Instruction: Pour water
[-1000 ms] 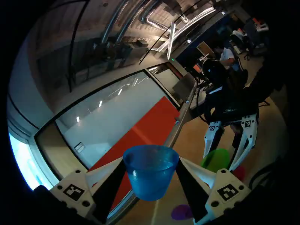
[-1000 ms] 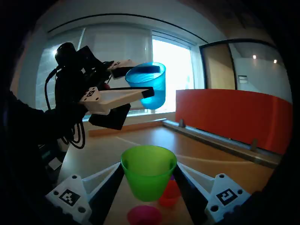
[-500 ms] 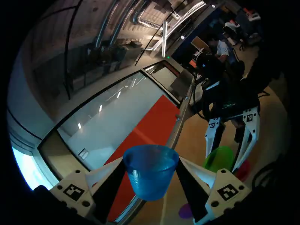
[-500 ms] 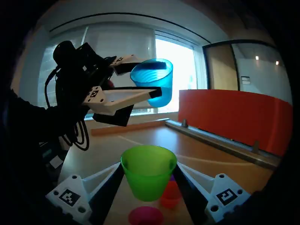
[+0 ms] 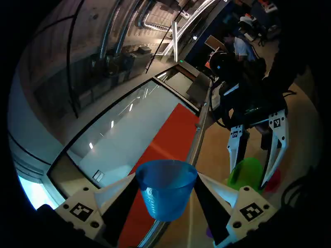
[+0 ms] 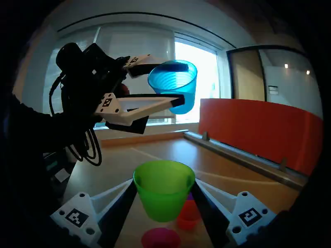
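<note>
Left gripper point(image 5: 166, 182) clamps the blue cup point(image 5: 165, 202) high; right gripper point(image 6: 164, 184) grips the green cup point(image 6: 163, 202). Centre the rim over green, tip slowly.

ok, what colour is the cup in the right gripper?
Bright green cup, translucent plastic; shows best in the right gripper view.

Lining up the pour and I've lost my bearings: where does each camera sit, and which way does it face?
Left gripper view: on the left tongs, rolled sideways, facing the glass wall and ceiling; its own fingers clamp the blue cup.
Right gripper view: on the right tongs, level, facing the window over the table; its own fingers clamp the green cup.
Shared: both cups, both tongs, the red panel.
</note>
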### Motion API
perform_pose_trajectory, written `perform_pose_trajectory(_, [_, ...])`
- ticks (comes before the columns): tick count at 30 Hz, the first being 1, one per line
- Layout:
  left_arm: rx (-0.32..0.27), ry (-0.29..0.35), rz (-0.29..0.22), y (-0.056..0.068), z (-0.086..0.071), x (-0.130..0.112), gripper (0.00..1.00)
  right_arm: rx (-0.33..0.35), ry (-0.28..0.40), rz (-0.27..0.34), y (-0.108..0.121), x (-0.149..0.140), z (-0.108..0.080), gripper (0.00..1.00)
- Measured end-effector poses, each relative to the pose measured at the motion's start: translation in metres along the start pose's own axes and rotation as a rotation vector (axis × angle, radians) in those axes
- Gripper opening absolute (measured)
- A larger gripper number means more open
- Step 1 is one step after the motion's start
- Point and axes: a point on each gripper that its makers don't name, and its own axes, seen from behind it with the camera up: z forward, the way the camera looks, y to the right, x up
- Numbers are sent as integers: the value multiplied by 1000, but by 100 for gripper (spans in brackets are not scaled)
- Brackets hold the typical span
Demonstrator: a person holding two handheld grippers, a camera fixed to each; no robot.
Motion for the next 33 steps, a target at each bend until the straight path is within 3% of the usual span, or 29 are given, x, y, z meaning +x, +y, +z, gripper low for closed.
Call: perform_pose_trajectory(33, [18, 6, 142, -7, 1, 11, 87, 1, 10, -4, 0, 3, 3, 90])
